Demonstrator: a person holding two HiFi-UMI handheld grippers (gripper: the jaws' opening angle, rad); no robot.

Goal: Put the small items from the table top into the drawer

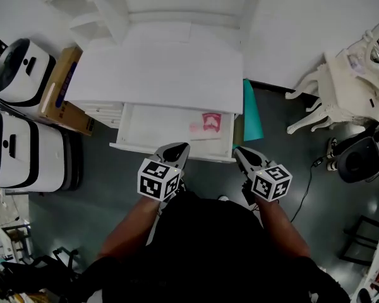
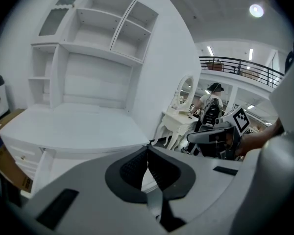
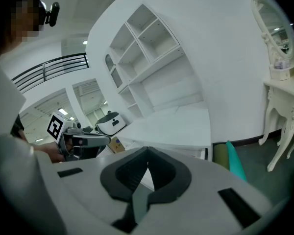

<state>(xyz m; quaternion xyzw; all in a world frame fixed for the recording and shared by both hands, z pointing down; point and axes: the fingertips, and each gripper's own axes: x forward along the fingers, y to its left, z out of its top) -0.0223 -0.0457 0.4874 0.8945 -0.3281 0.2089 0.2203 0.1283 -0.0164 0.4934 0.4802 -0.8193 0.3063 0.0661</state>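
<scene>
Both left gripper (image 1: 179, 149) and right gripper (image 1: 239, 153) hover near the open drawer (image 1: 153, 126) front edge, jaws pressed together, empty.

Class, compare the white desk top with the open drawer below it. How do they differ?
The desk top is wide and plain white; the drawer is narrower and holds a pink-and-red item. The desk top sits higher; the drawer juts out below its front edge. Both are white.

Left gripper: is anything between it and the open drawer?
No. In the head view the left gripper, jaws shut, overlaps the front wall of the drawer; nothing shows between them.
</scene>
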